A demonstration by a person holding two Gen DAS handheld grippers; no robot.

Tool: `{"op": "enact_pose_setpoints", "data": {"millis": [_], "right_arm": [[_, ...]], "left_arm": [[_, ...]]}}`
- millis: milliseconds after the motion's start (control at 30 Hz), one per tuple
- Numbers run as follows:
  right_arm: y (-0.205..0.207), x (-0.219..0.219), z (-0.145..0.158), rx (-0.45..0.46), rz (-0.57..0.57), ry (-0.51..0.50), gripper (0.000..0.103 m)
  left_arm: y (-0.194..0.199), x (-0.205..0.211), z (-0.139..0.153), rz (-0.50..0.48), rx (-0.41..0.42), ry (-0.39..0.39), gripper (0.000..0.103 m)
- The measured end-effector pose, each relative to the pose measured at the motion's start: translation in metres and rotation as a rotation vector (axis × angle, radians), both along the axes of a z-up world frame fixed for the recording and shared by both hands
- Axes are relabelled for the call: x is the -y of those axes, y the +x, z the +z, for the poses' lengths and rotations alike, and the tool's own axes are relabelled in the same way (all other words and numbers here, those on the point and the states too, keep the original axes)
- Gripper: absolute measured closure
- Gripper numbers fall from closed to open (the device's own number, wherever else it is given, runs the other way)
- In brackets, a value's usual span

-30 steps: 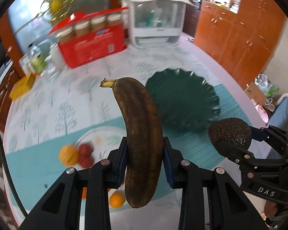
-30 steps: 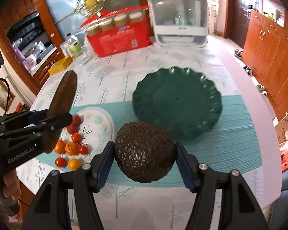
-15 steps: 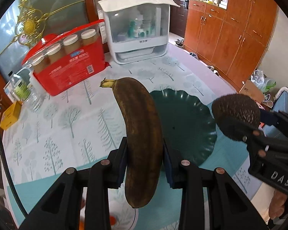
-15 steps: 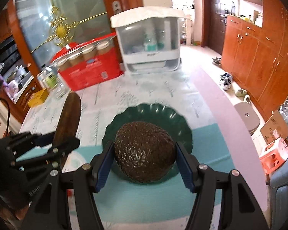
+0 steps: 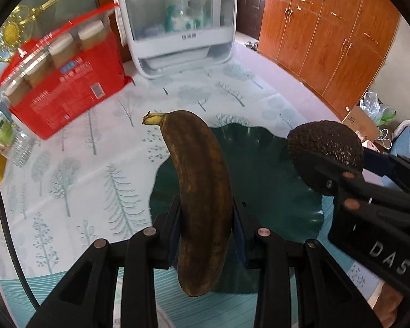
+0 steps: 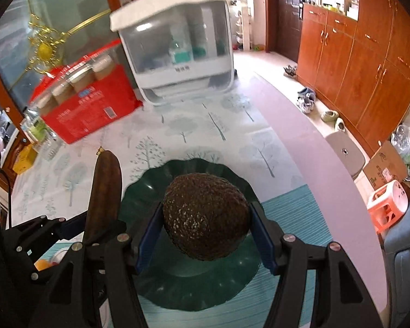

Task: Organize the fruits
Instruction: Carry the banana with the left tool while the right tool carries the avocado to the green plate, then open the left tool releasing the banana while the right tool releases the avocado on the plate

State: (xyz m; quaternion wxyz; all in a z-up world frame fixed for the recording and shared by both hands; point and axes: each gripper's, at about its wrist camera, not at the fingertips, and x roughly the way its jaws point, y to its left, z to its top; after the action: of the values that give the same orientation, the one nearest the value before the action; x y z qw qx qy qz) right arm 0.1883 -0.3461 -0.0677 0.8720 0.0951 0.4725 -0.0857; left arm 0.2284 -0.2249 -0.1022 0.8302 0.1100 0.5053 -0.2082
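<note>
Left gripper [image 5: 207, 227]: fingers clamped on the banana [image 5: 202, 191], held upright above the near-left rim of the green plate [image 5: 262, 169].
Right gripper [image 6: 206, 235]: fingers clamped on the avocado [image 6: 205, 216], held over the plate's middle.
Green plate: near the counter's [image 5: 76, 164] front edge.
Red box [image 5: 65, 87]: far-left corner.

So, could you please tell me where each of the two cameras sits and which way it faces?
Left wrist: on the left hand-held gripper, looking along its fingers past the banana to the green plate; the right hand-held gripper enters at right.
Right wrist: on the right hand-held gripper, facing the avocado over the plate; the left one shows at left.
Shared: both fruits, plate, red box, white appliance.
</note>
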Motion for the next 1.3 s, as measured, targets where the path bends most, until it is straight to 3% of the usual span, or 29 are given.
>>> {"op": "enact_pose_setpoints", "data": {"millis": [433,967,1033,1067,1100,1167,1300], "right_arm": [[0.013,0.012,-0.056,-0.098,-0.04,0.012,0.04],[0.02,0.017,-0.084,-0.159,-0.051,0.041,0.039],[0.021,0.018,-0.085,-0.153,-0.056,0.049,0.039],[0.021,0.02,-0.085,-0.151,-0.061,0.057,0.039],[0.021,0.021,-0.085,-0.151,-0.065,0.065,0.038],[0.021,0.021,-0.085,-0.147,-0.066,0.07,0.038],[0.021,0.017,-0.08,-0.131,-0.053,0.033,0.038]], "left_arm": [[0.016,0.021,-0.056,-0.002,-0.091,0.014,0.071],[0.02,0.027,-0.078,-0.009,-0.127,0.05,0.07],[0.018,0.029,-0.073,-0.02,-0.099,0.054,0.066],[0.017,0.03,-0.072,-0.026,-0.093,0.064,0.058],[0.016,0.031,-0.071,-0.03,-0.091,0.067,0.039],[0.016,0.031,-0.068,-0.03,-0.08,0.064,0.025],[0.012,0.032,-0.065,-0.04,-0.062,0.065,0.023]]}}
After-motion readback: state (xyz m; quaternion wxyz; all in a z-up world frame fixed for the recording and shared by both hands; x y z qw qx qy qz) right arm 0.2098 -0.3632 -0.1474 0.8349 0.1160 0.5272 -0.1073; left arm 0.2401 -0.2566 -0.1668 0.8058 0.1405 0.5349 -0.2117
